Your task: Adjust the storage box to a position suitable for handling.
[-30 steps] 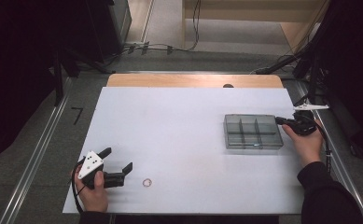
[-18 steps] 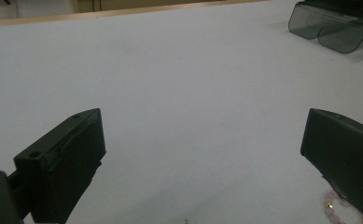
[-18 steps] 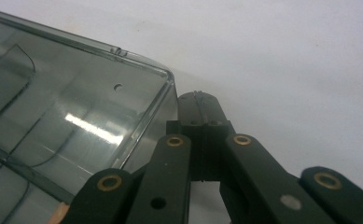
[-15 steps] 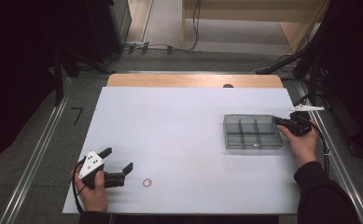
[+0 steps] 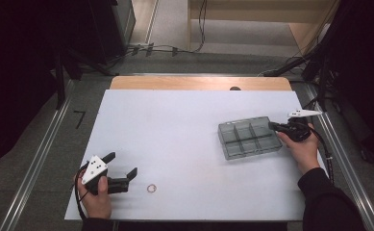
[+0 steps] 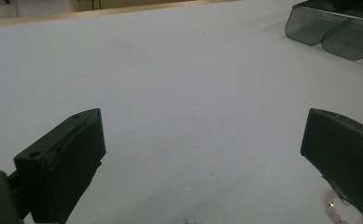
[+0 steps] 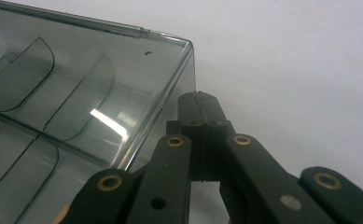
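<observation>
A person sits at a white table (image 5: 184, 125) with a two-jaw claw in each hand. The right claw (image 5: 273, 126) is at the right-hand end of a smoky, see-through compartment box (image 5: 248, 137), which lies flat on the right half of the table. In the right gripper view its jaws are pressed together with nothing between them, their tips at the box's near corner wall — whether they touch it cannot be told. The box is split by dividers into small compartments.

The left claw (image 5: 123, 168) rests low at the front left of the table, its jaws spread wide and gripping nothing. Just to its right, on the bare table, lies a small pink bead bracelet (image 5: 151, 188) — in the left gripper view a few of its beads peek out beside the right jaw.
</observation>
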